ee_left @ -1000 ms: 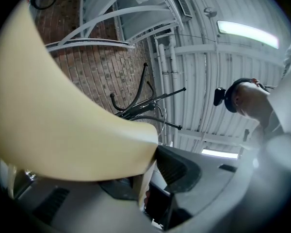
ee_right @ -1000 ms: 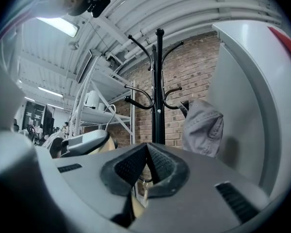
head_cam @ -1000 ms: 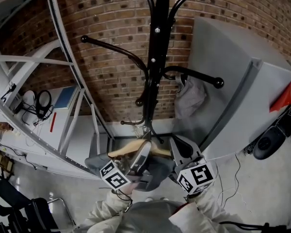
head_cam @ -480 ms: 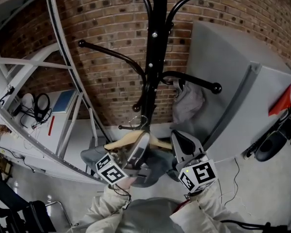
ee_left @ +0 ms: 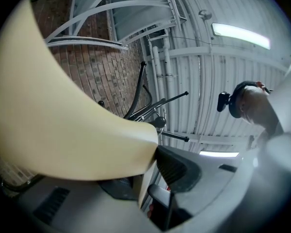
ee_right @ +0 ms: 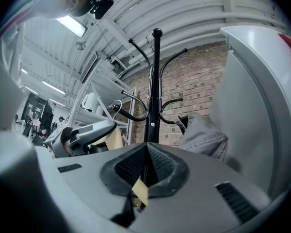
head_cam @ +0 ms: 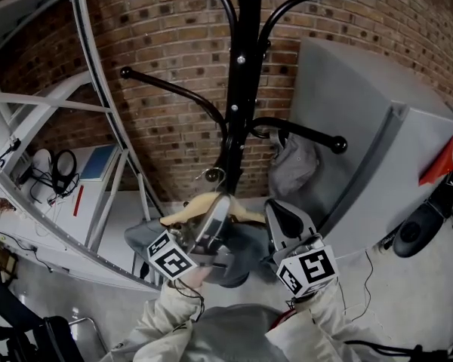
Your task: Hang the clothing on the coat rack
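A wooden hanger (head_cam: 200,204) with a metal hook (head_cam: 211,176) carries a grey garment (head_cam: 238,256) just below the black coat rack (head_cam: 241,89). My left gripper (head_cam: 215,211) is shut on the hanger near its neck, and the pale wood (ee_left: 63,120) fills the left gripper view above the jaws (ee_left: 153,152). My right gripper (head_cam: 281,216) is shut on the hanger's right arm; a sliver of wood (ee_right: 140,191) shows between its closed pads. The hook (ee_right: 117,103) sits close to the rack's lower curved arms (ee_right: 136,113).
Another grey garment (head_cam: 291,161) hangs from a rack arm with a ball tip (head_cam: 338,145). A grey cabinet (head_cam: 362,127) stands to the right, a brick wall (head_cam: 174,59) behind, and white metal shelving (head_cam: 53,164) to the left.
Both grippers have lifted the hanger and garment upward, and the hook now sits closer to the rack's pole.
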A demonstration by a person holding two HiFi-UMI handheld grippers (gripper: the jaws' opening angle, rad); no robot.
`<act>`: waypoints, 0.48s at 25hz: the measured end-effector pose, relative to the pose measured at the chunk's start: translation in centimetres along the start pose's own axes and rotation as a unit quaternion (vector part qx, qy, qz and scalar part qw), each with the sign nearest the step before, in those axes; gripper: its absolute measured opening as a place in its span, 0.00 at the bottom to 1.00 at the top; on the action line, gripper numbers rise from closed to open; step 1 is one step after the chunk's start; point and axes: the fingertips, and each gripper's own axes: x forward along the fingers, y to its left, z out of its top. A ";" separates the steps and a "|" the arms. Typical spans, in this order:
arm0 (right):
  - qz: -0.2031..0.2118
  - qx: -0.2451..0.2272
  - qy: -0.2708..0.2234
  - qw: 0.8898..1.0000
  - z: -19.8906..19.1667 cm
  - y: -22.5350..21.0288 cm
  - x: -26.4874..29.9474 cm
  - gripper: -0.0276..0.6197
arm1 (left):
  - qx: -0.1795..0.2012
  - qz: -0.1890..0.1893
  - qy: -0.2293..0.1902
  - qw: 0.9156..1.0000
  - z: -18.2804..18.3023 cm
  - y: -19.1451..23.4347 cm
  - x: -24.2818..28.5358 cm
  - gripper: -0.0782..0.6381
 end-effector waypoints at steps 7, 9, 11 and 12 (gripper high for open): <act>-0.005 0.005 -0.001 1.000 -0.4 -1.3 1.0 0.08 | -0.008 0.003 0.005 1.000 -0.4 1.7 1.0 0.28; -0.007 0.006 0.000 1.000 -0.5 -1.6 1.2 0.08 | -0.011 0.004 0.006 1.000 -0.5 2.1 1.2 0.28; -0.007 0.007 0.001 1.000 -0.7 -1.8 1.5 0.08 | -0.013 0.006 0.008 1.000 -0.6 2.6 1.3 0.28; -0.007 0.008 0.002 1.000 -0.8 -1.9 1.6 0.08 | -0.015 0.007 0.008 1.000 -0.7 2.9 1.3 0.28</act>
